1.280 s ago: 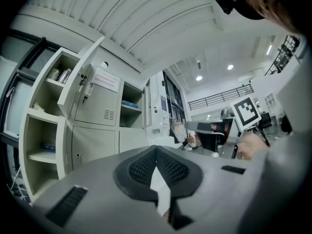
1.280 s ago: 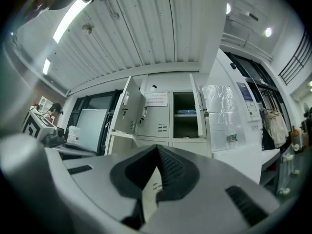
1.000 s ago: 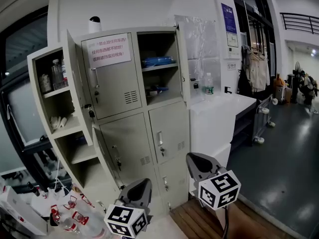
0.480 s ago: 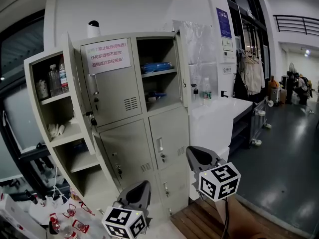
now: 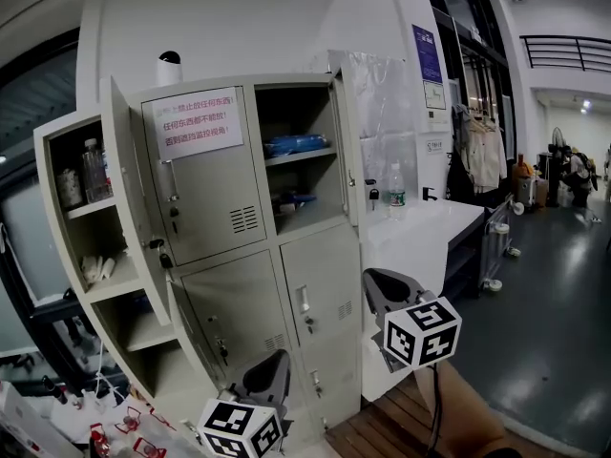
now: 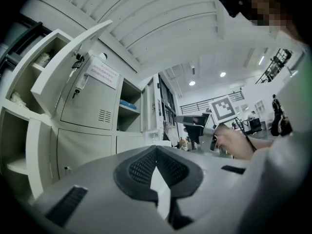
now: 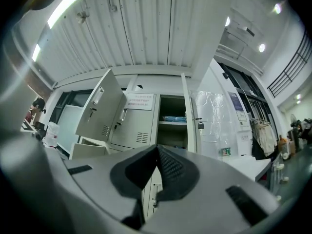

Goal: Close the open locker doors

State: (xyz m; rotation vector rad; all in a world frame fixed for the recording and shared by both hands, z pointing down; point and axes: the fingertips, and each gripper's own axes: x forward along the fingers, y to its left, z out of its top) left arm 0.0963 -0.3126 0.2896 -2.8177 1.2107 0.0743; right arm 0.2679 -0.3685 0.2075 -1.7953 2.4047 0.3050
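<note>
The locker (image 5: 243, 246) fills centre-left; its upper-left door (image 5: 134, 198) and upper-right door (image 5: 346, 151) stand open, with open floor (image 5: 535, 351) lower right. Left gripper (image 5: 272, 370) and right gripper (image 5: 380, 292), jaws closed on nothing, sit below, apart from them.

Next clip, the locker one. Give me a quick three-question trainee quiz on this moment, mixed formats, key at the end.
1. True or false: the door bearing the red-lettered notice stands open.
2. What stands on the white counter to the right of the lockers? A) a water bottle B) a kettle C) a cardboard box
3. Fill in: the left claw and the right claw are both ____, with nothing between their jaws.

Key: 1 false; 2 A; 3 shut.
</note>
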